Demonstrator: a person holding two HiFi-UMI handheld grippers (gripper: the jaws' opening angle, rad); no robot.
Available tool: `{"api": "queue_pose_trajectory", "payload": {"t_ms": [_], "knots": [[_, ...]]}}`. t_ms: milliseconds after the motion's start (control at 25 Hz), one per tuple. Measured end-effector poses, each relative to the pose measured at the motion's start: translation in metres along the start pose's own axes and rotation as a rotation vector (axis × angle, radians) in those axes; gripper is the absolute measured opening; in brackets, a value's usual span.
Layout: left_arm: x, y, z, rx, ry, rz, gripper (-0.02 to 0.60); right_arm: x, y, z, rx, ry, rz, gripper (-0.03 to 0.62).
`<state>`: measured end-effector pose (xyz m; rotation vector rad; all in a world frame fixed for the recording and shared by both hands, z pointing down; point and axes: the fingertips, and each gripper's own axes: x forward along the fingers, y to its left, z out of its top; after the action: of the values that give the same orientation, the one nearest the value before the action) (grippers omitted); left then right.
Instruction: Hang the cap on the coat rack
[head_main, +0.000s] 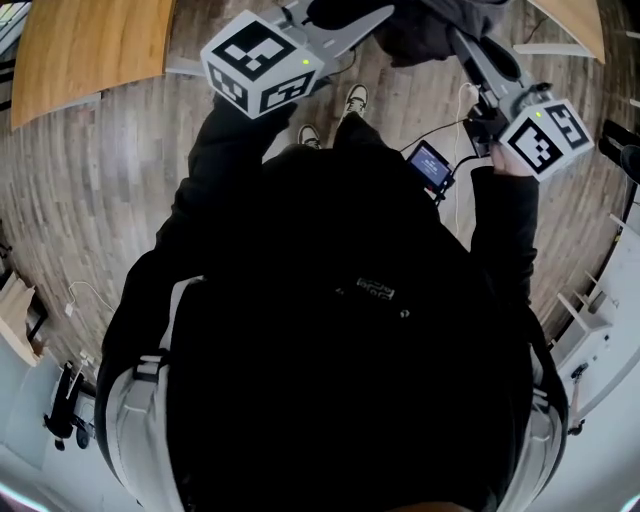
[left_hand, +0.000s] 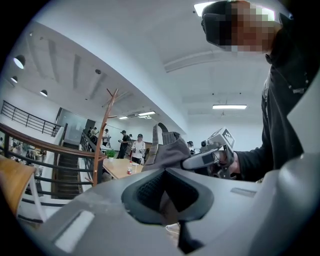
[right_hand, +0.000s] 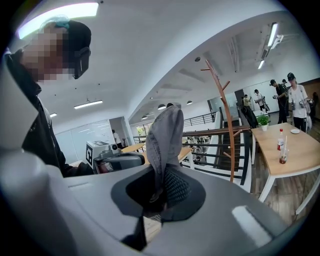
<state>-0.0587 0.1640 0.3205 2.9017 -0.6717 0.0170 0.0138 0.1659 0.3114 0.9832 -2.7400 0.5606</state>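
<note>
item: grey cap (right_hand: 165, 132), hanging on nothing, held in the air well short of the coat rack (right_hand: 226, 115).
right claw (right_hand: 160, 192): clenched on the cap's lower cloth, the cap standing upright out of its jaws.
left claw (left_hand: 167, 200): drawn in on the cap's opposite edge, cap just above it.
wooden surface (right_hand: 292, 150): beside the coat rack, bottle on it.

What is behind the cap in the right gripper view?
Behind the cap, held in the right tongs, run a railing and a wooden table. The stretch straight behind the fabric is covered; the coat rack stands clear, right of it.
</note>
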Motion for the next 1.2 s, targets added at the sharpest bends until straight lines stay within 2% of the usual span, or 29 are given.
{"api": "queue_pose_trajectory", "payload": {"t_ms": [160, 360, 520, 760, 1000, 1200], "knots": [[0.022, 0.025, 0.014, 0.012, -0.007, 0.03, 0.005, 0.015, -0.024, 0.018, -0.015, -0.013, 0.037, 0.028], [0.063, 0.065, 0.024, 0.0, -0.025, 0.111, 0.005, 0.021, -0.069, 0.037, -0.014, -0.024, 0.067, 0.028], [0.095, 0.085, 0.035, 0.015, -0.02, 0.114, 0.005, 0.025, -0.105, 0.051, -0.025, -0.008, 0.085, 0.028], [0.095, 0.086, 0.041, 0.038, -0.004, 0.143, 0.005, 0.027, -0.107, 0.058, -0.026, -0.02, 0.121, 0.028], [0.16, 0.107, 0.049, 0.04, 0.026, 0.136, 0.005, 0.027, -0.17, 0.071, -0.005, -0.024, 0.155, 0.028], [0.181, 0.114, 0.05, 0.058, 0.036, 0.14, 0.005, 0.024, -0.197, 0.077, -0.001, -0.028, 0.17, 0.028]]}}
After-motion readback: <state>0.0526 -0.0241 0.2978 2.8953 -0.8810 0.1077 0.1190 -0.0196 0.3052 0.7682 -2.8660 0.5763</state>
